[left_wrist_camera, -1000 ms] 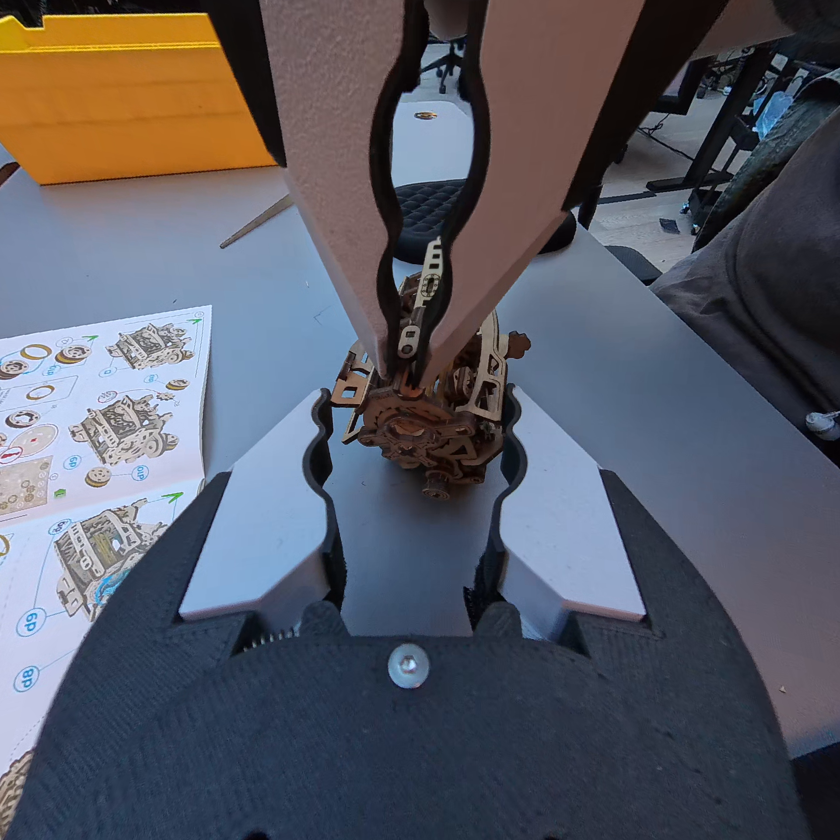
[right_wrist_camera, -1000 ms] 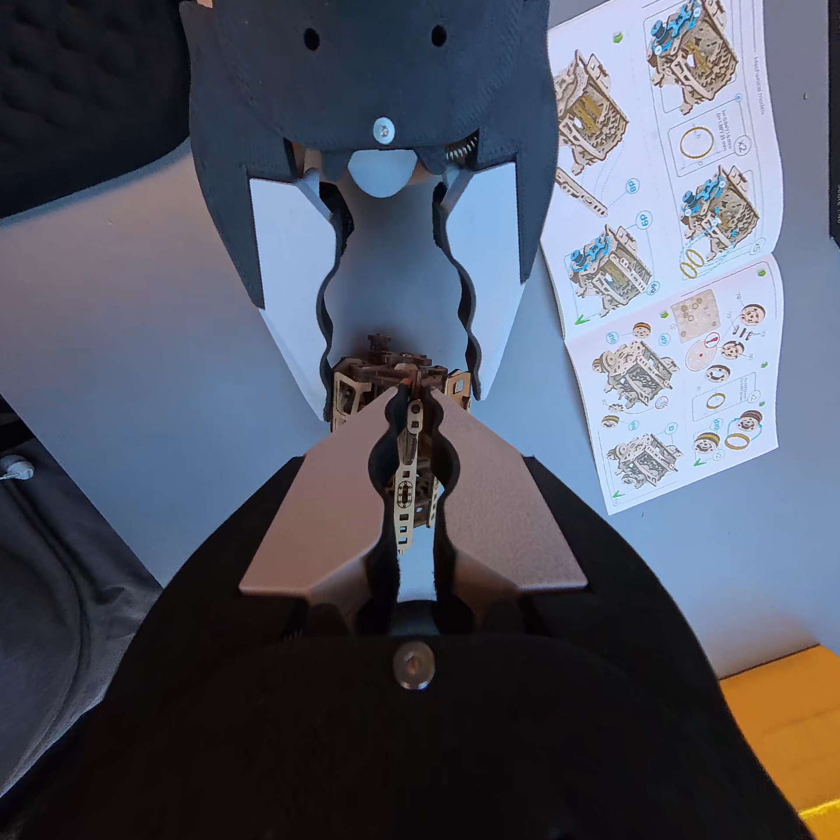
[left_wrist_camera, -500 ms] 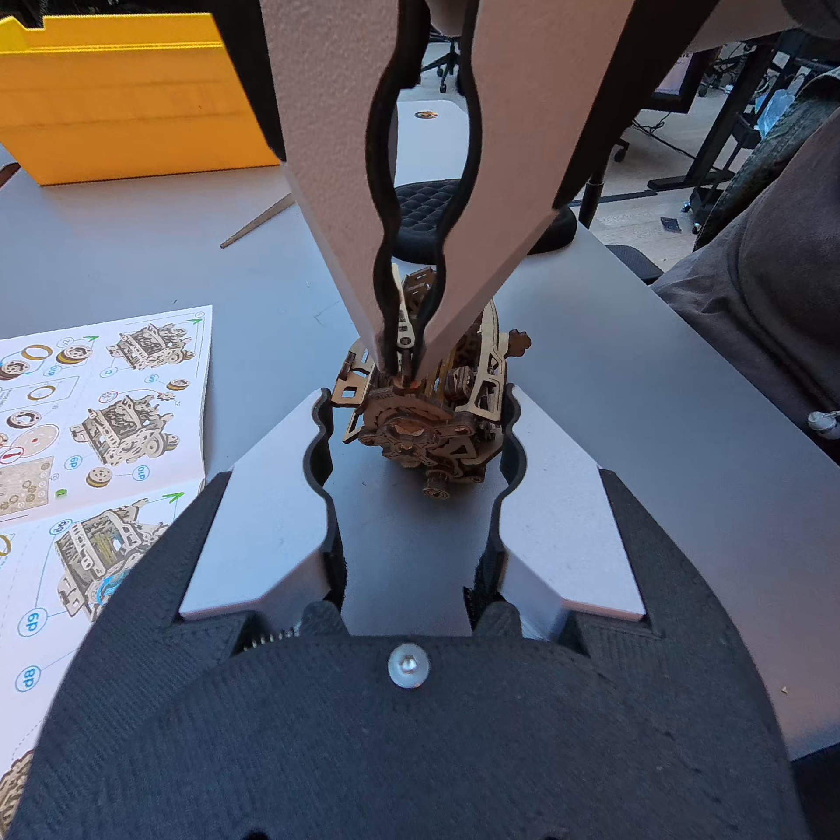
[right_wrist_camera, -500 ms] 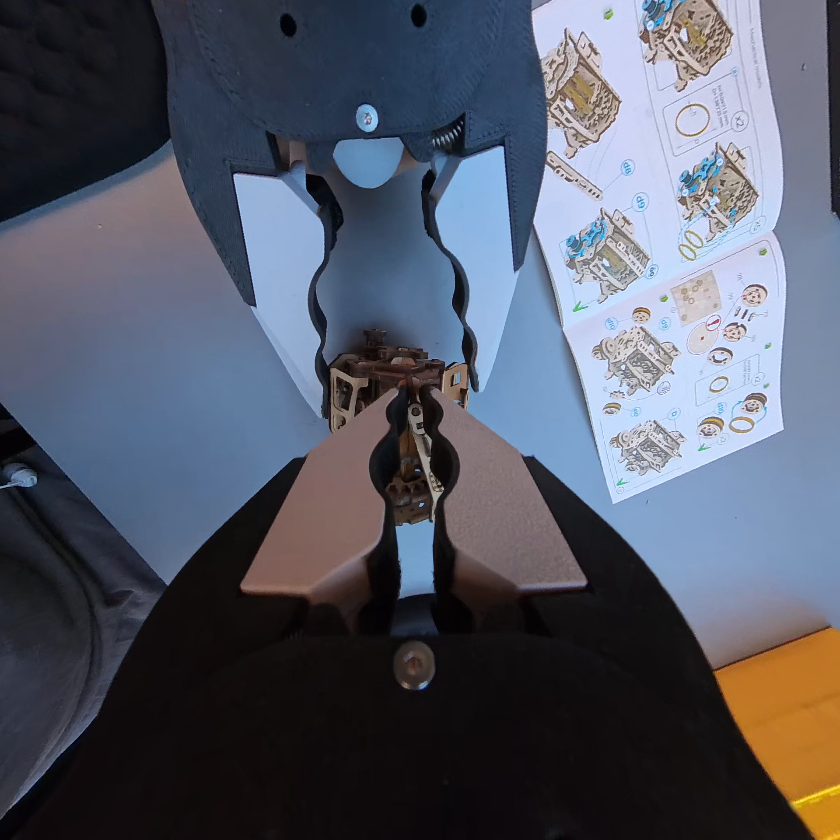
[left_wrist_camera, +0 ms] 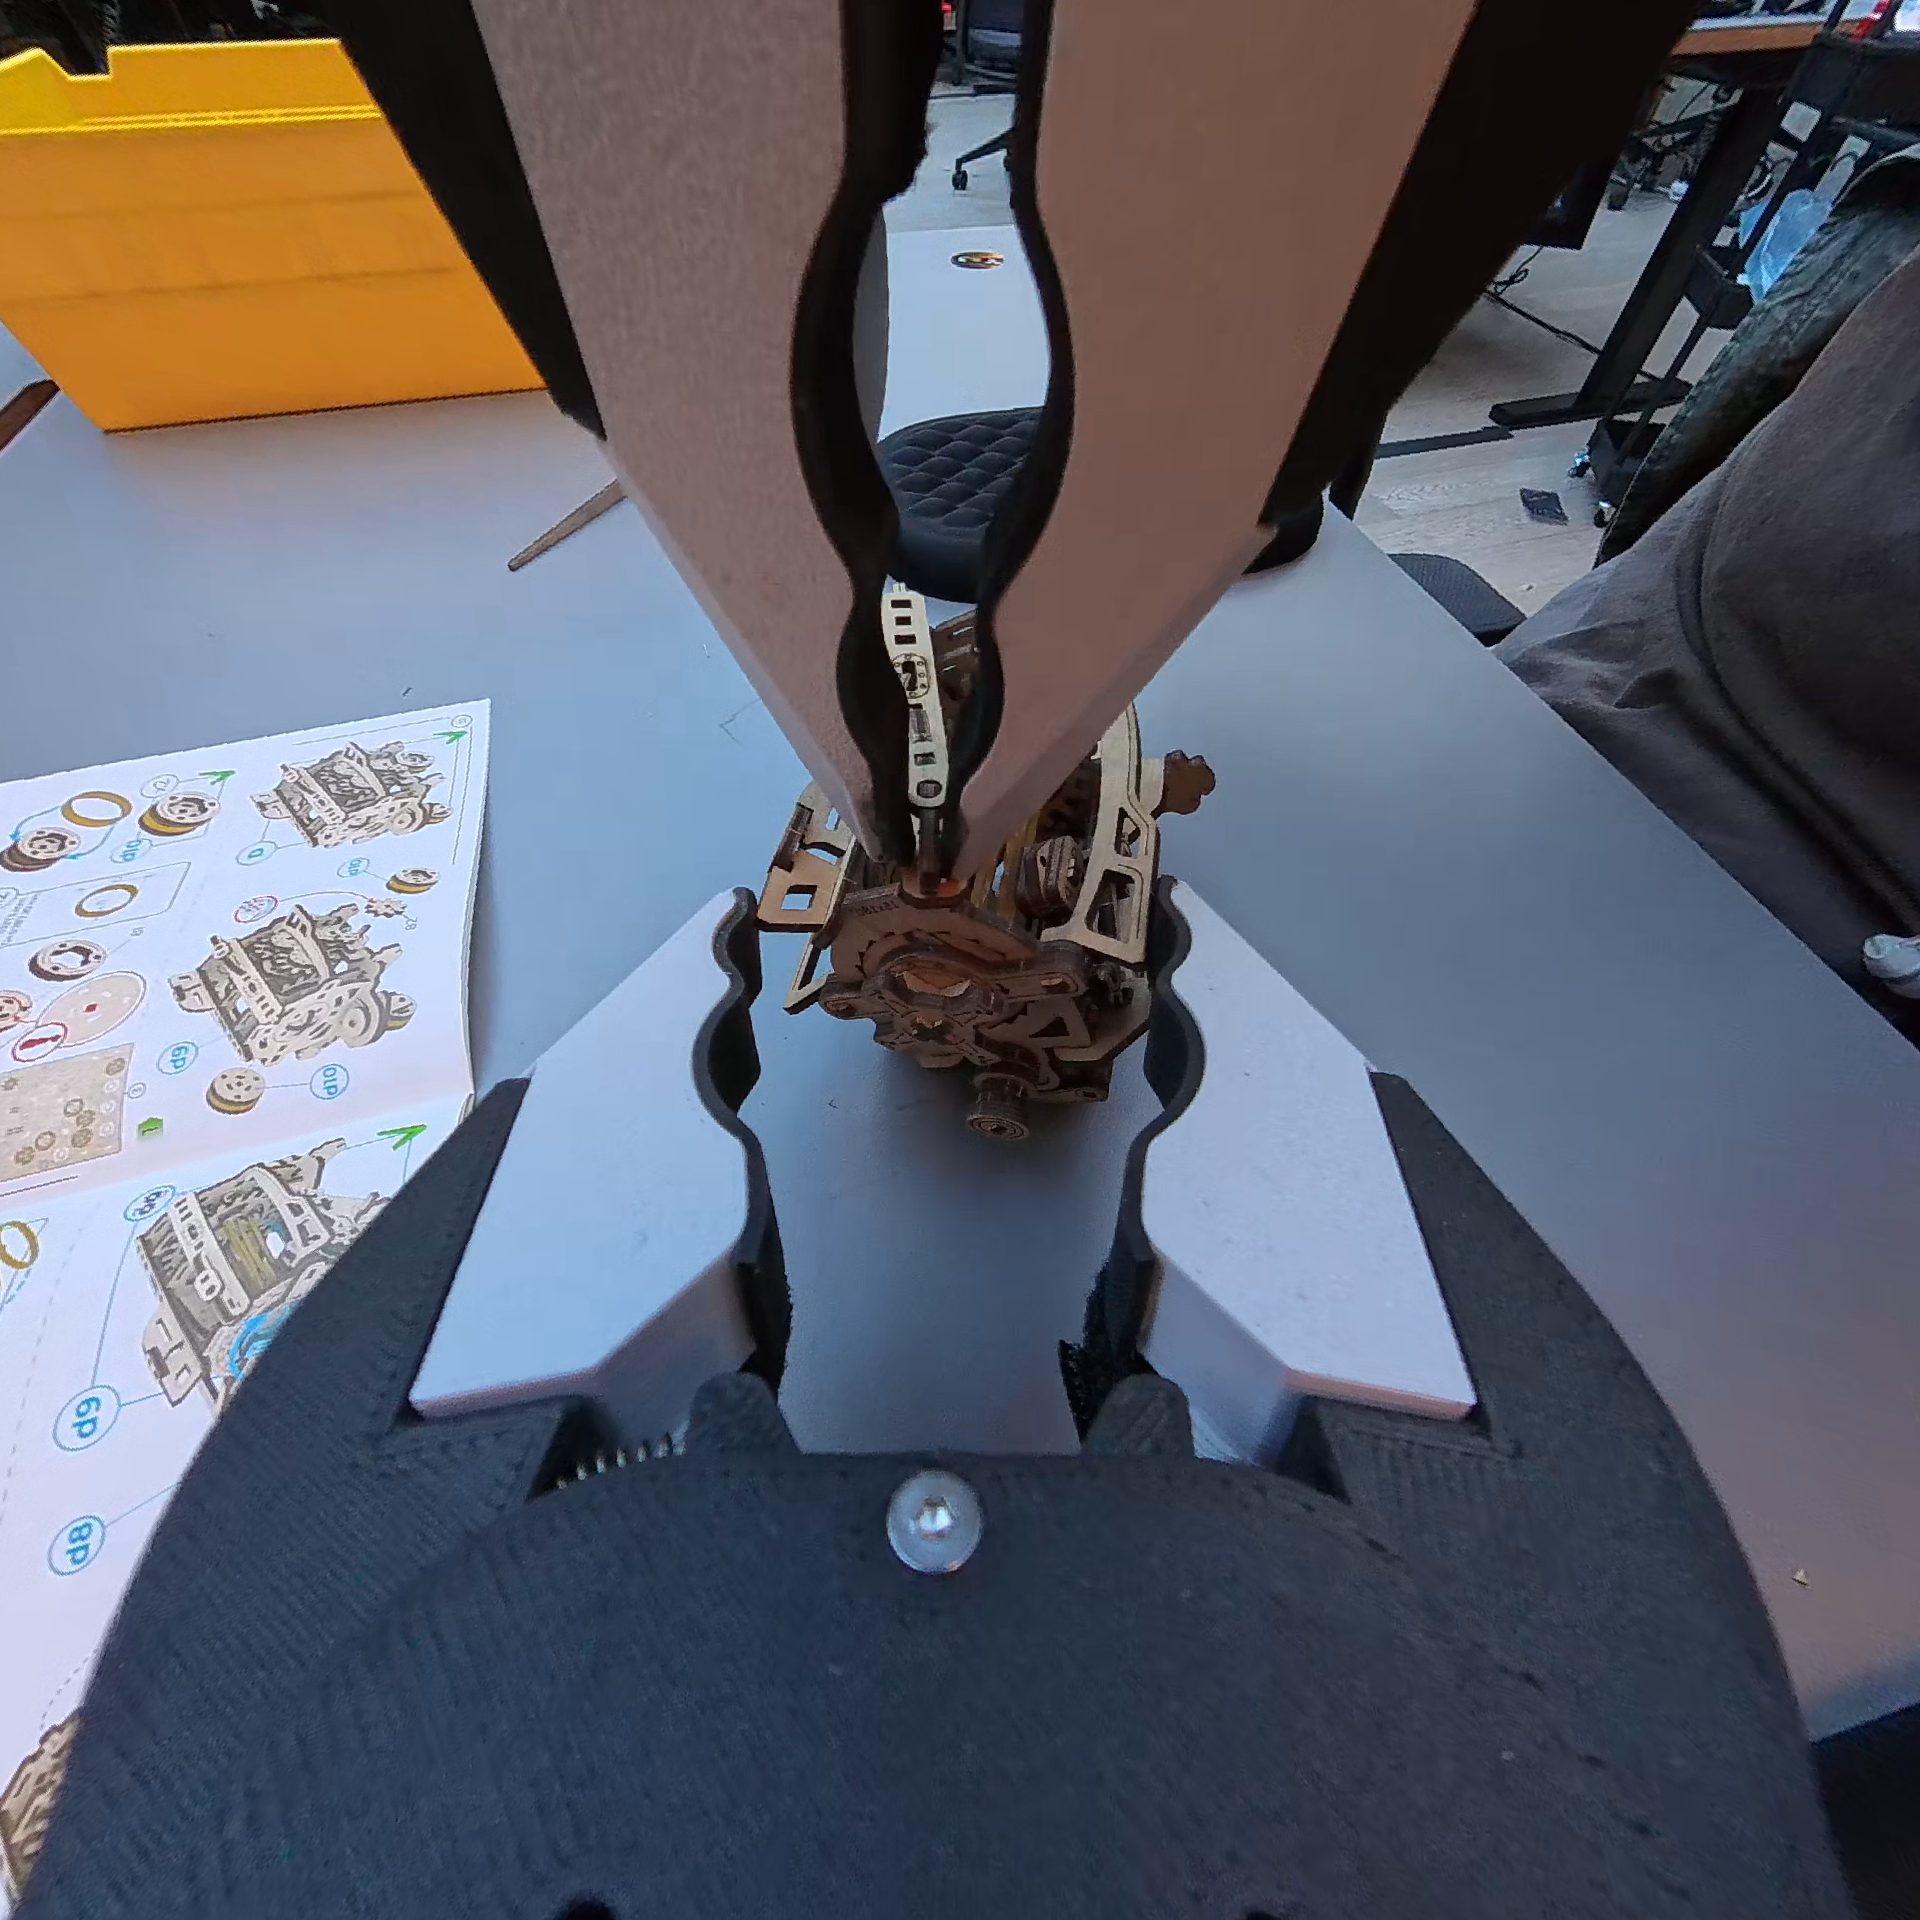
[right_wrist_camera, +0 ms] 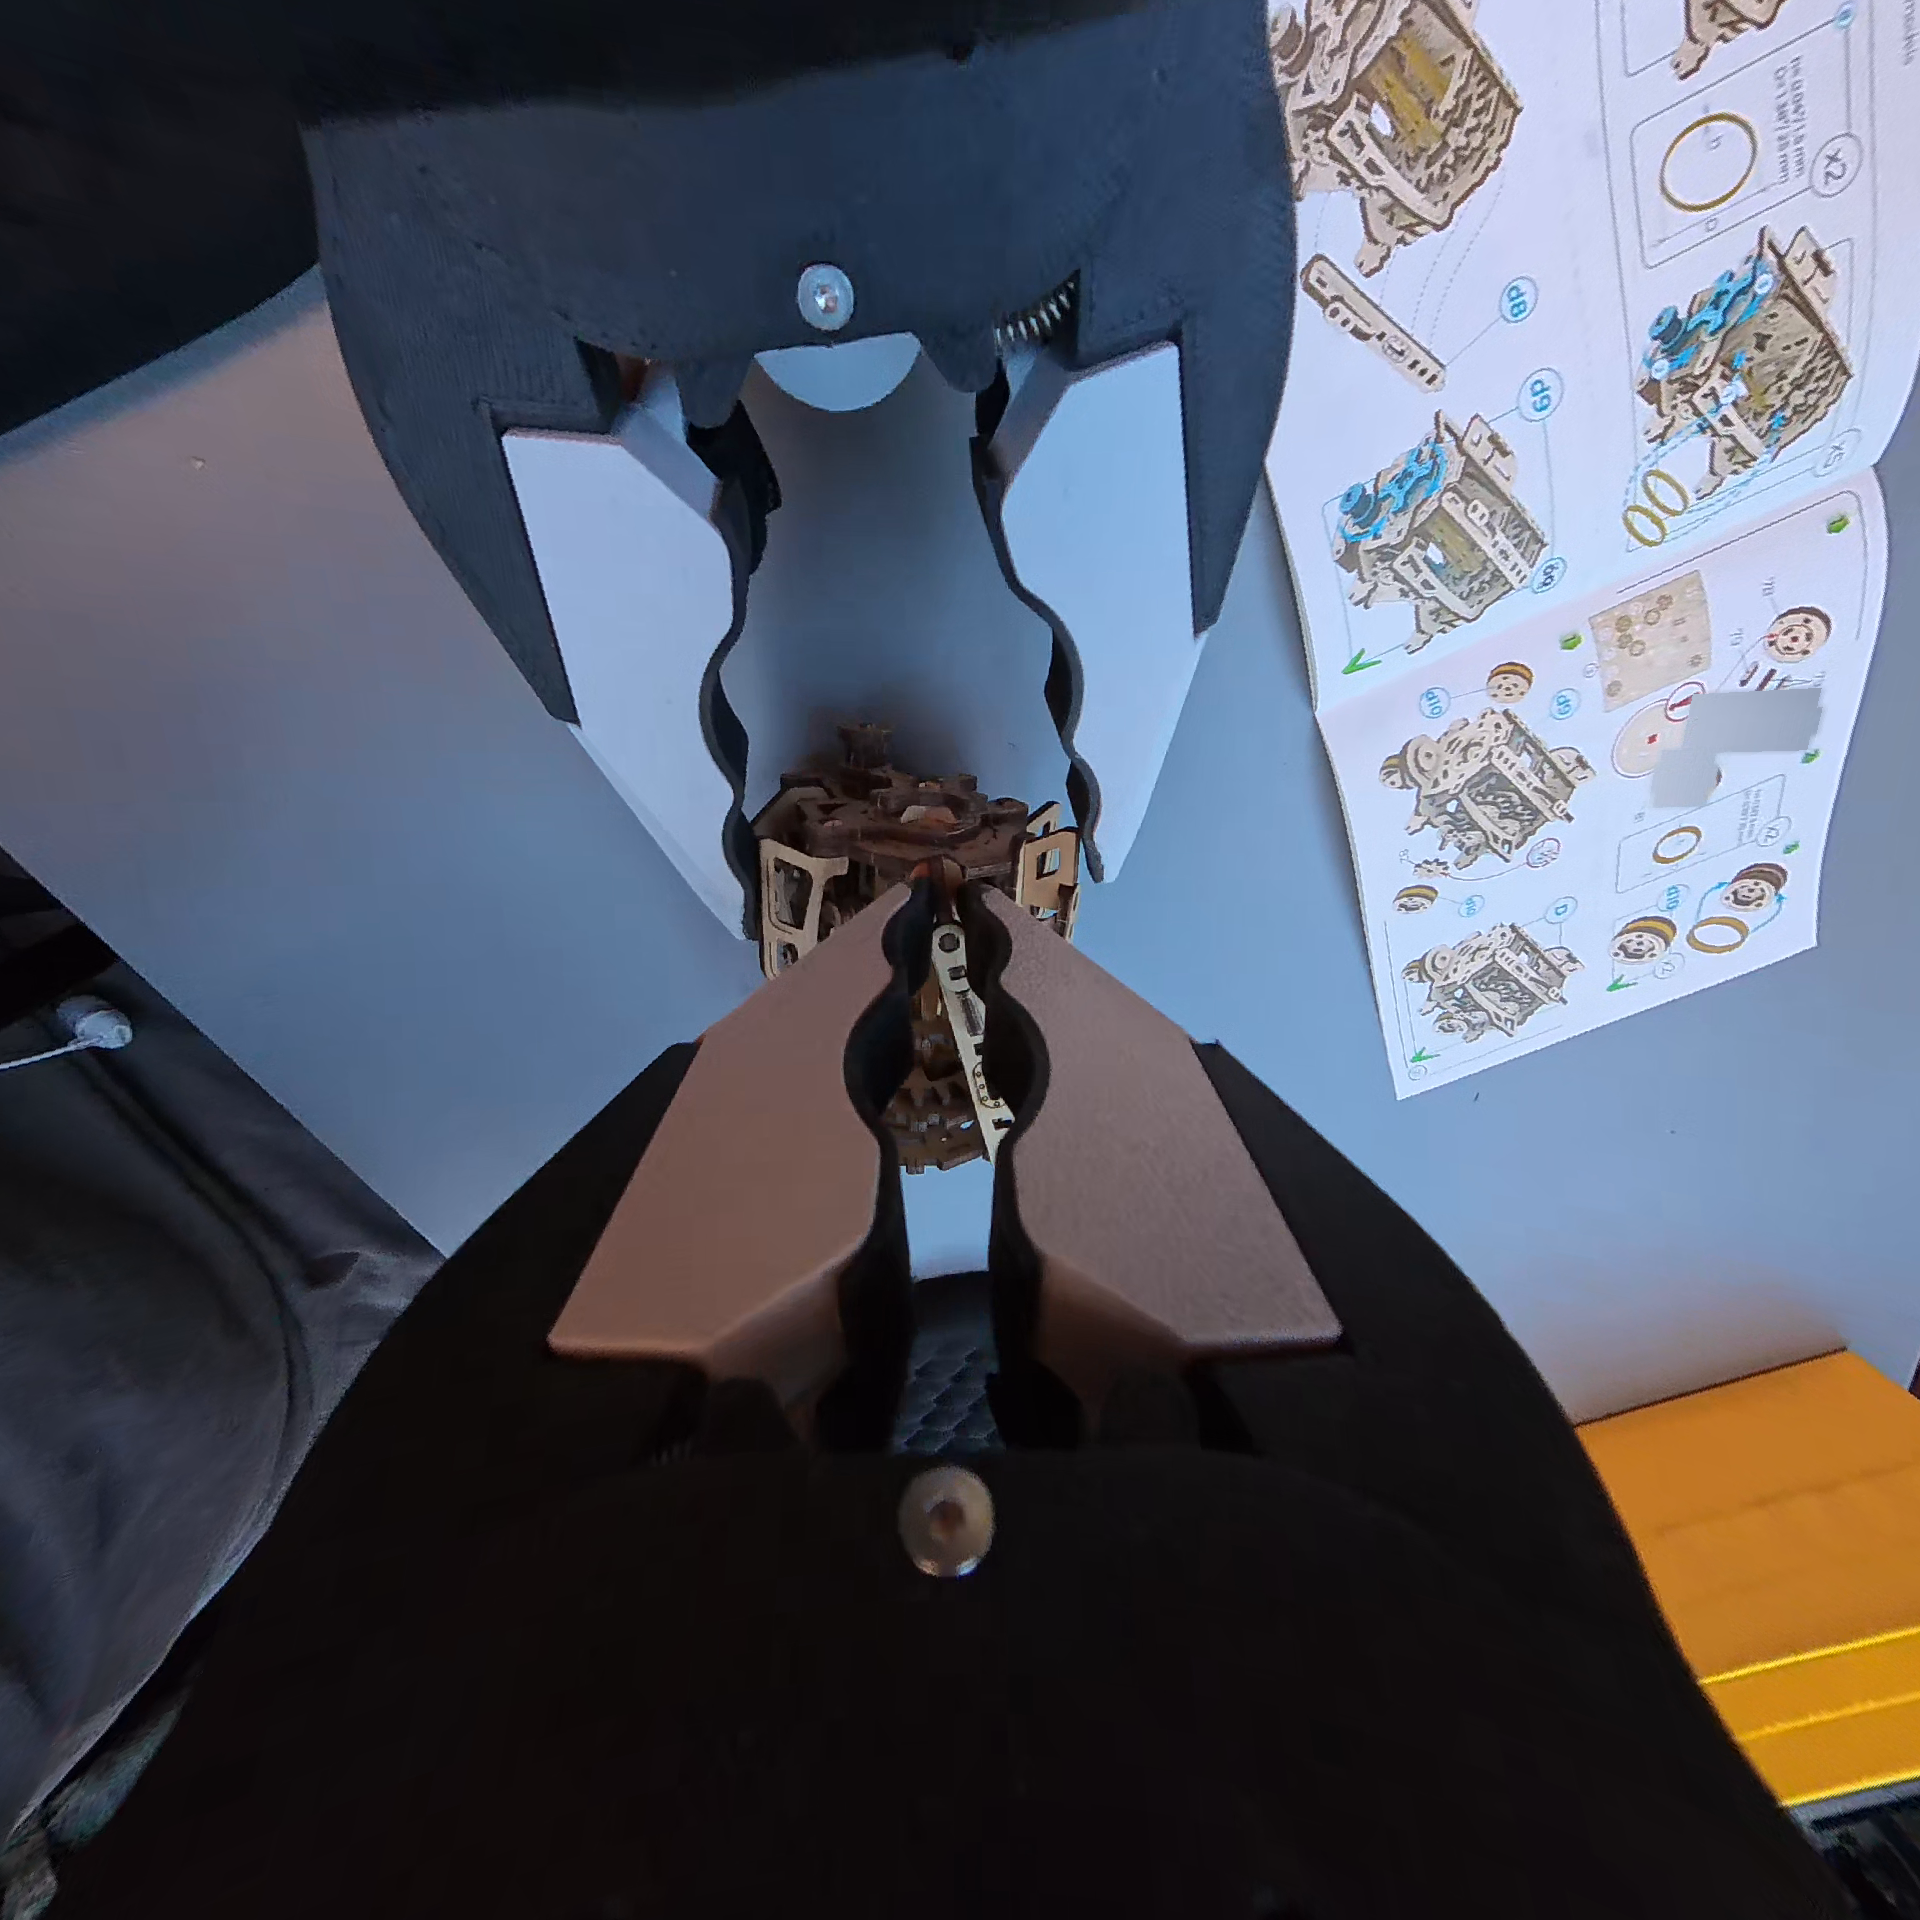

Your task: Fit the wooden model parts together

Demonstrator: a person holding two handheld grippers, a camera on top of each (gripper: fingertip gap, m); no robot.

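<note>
Brown wooden gear model [left_wrist_camera: 966,977] on table, pale slotted strip [left_wrist_camera: 914,707] (upright) atop

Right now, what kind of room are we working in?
Probably an office or lab workspace, not a home. The grey tabletop has a yellow plastic bin and an open printed assembly booklet on it; behind it stand a black quilted stool, black-framed desks and a rolling chair.

wooden model [left_wrist_camera: 966,977] sitting wedged between the left gripper [left_wrist_camera: 951,925] fingers, right gripper [left_wrist_camera: 930,842] crowding it from above, instruction booklet [left_wrist_camera: 239,935] lying just left, yellow bin [left_wrist_camera: 208,239] blocking the far corner, bare worktop [left_wrist_camera: 1455,987] staying open on the right
</note>
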